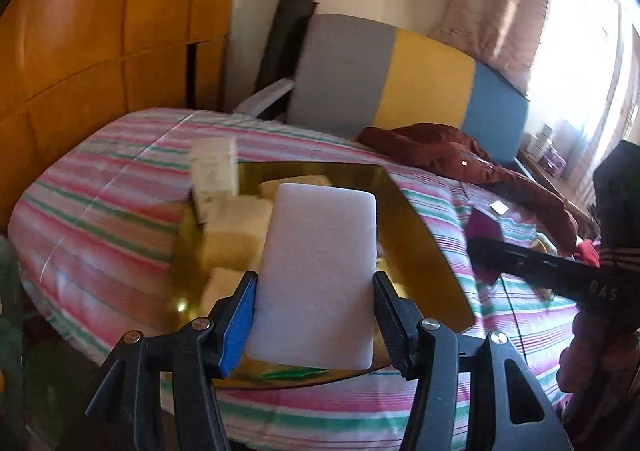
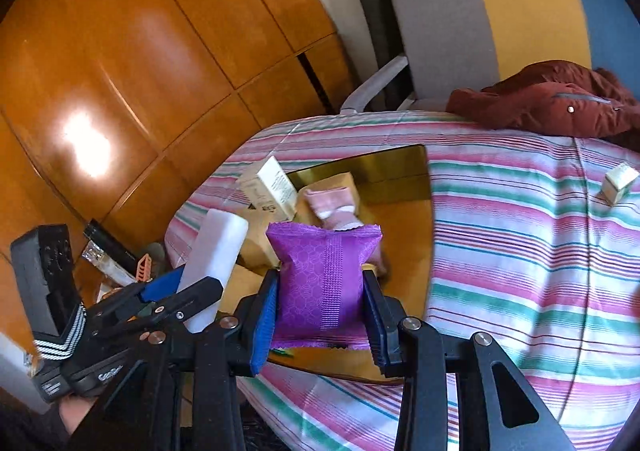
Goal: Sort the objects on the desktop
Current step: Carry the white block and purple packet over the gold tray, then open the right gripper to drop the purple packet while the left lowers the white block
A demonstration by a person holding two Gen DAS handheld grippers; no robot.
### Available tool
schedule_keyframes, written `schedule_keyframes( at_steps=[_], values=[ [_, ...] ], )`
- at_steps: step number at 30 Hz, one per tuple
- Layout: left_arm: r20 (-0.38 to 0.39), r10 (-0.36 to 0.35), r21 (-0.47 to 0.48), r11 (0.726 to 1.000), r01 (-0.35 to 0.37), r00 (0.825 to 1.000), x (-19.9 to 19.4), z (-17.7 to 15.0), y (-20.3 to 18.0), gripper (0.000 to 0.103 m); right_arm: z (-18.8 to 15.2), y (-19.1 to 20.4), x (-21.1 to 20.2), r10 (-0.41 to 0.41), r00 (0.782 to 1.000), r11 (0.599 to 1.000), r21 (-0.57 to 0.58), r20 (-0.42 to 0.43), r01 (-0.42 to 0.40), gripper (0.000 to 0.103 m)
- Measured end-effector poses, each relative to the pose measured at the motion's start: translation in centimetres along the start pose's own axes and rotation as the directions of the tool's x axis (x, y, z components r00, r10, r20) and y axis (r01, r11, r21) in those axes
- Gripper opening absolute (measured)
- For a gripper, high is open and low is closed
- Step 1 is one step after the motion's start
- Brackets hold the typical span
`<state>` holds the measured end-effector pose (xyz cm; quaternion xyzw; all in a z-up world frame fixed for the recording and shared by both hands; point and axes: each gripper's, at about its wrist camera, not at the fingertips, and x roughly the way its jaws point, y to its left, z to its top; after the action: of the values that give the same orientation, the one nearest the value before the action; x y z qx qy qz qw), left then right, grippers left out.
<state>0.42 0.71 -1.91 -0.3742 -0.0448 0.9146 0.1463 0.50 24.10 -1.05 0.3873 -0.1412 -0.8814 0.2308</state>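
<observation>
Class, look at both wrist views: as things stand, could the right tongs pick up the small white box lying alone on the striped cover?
Probably not yet. The right tongs are shut on a purple packet over the gold tray, so they would have to let it go first. The small white box lies in the open on the striped cover, with nothing beside it.

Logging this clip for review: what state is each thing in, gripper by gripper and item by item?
Left gripper: jaws shut on the white block.
White block: held upright above the gold tray.
Right gripper: jaws shut on the purple packet.
Purple packet: held above the tray.
Gold tray: on the striped bedspread, holding boxes.
Small box: lying apart on the bedspread.
</observation>
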Motion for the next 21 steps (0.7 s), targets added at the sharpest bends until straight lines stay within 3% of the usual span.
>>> schedule_keyframes(
  at_steps=[8,12,21],
  values=[
    [-0.013,-0.012,-0.050,0.999,0.011,1.000,0.4,-0.7,2.1,0.057,1.2,0.9,2.5,-0.015,1.000,1.000,-0.002,-0.023,0.015,0.040],
    [0.000,-0.048,-0.036,0.998,0.048,0.999,1.0,0.5,1.3,0.057,1.8,0.6,3.2,-0.030,0.999,1.000,0.007,-0.033,0.030,0.040],
    [-0.011,-0.010,-0.012,1.000,0.010,1.000,5.1,3.5,-0.4,0.058,4.1,-1.2,4.8,-0.084,0.996,0.994,0.074,-0.032,0.087,0.040]
  ],
)
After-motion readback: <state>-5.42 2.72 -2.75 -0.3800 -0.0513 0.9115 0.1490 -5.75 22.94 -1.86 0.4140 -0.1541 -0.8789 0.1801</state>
